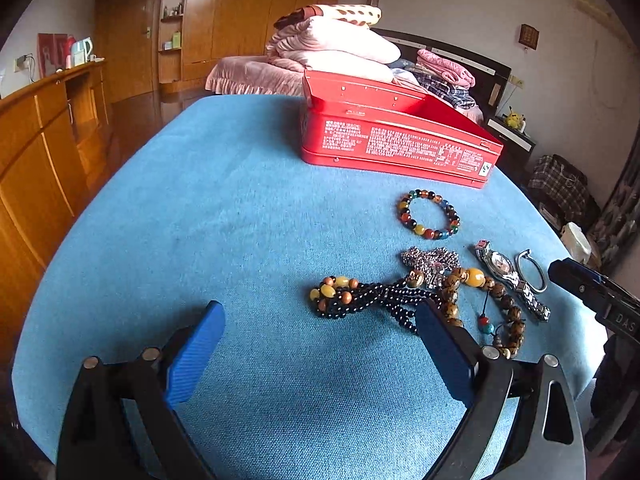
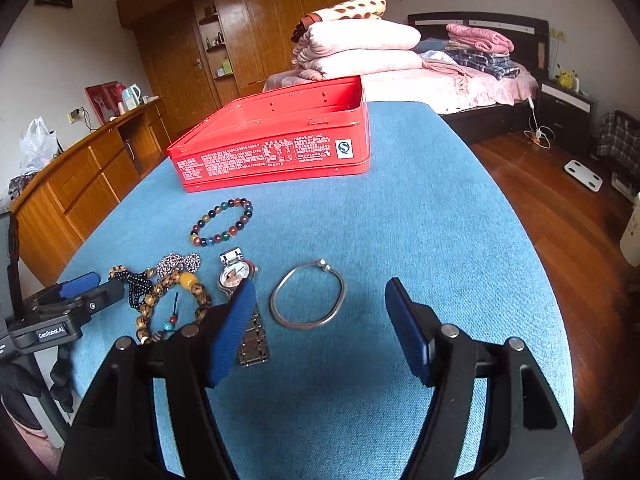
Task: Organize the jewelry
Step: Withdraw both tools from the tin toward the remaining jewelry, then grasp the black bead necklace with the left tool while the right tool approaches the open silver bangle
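Note:
An open red tin box (image 1: 396,136) (image 2: 276,140) stands at the far side of the blue table. In front of it lie a multicoloured bead bracelet (image 1: 429,213) (image 2: 222,222), a sparkly chain (image 1: 430,261) (image 2: 178,263), a black bead necklace with amber beads (image 1: 360,298), a brown bead bracelet (image 1: 508,308) (image 2: 172,304), a wristwatch (image 1: 512,278) (image 2: 240,276) and a silver bangle (image 1: 530,270) (image 2: 308,300). My left gripper (image 1: 320,320) is open and empty just before the black necklace. My right gripper (image 2: 320,300) is open and empty, hovering around the bangle.
The blue cloth-covered table (image 2: 420,220) ends close on the right, above a wooden floor (image 2: 560,208). A wooden sideboard (image 1: 44,136) runs along the left. A bed with folded blankets (image 2: 360,44) stands behind the table.

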`<state>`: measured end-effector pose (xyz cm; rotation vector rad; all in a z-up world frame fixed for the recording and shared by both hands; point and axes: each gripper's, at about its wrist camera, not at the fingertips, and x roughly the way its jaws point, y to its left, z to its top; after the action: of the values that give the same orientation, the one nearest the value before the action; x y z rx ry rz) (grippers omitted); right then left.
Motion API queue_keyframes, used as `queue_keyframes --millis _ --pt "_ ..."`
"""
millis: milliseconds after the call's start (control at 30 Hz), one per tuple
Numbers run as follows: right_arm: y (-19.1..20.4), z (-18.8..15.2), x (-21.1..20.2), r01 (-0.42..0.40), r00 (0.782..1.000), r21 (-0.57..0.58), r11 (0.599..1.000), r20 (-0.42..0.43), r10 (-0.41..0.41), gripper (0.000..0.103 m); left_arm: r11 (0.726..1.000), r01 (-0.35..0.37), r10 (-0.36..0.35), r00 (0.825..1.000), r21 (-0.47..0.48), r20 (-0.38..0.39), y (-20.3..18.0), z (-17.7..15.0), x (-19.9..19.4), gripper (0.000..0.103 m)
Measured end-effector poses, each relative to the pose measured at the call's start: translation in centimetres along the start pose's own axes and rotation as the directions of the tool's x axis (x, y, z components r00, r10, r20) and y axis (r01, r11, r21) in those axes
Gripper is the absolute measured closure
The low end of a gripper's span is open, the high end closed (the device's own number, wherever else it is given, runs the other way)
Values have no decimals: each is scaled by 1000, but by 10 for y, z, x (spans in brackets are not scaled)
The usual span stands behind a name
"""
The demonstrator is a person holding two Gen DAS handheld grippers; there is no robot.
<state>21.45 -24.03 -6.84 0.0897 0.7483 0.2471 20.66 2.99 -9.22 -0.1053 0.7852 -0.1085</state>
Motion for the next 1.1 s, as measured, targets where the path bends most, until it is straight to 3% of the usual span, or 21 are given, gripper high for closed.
queue_keyframes --millis 533,700,867,1100 --pt "13 -3 19 45 998 -53 998 -41 -47 45 999 -4 3 1000 39 29 -7 1 8 9" --pt "16 -4 23 98 994 -73 993 -39 -101 55 999 33 -34 999 19 27 -5 4 9 10" --pt "16 -5 23 98 994 -78 992 -38 -101 57 998 43 -44 998 37 37 -7 3 9 23" --pt "18 -6 24 120 992 -101 988 -36 -124 56 997 56 -56 998 56 11 -15 6 14 24"
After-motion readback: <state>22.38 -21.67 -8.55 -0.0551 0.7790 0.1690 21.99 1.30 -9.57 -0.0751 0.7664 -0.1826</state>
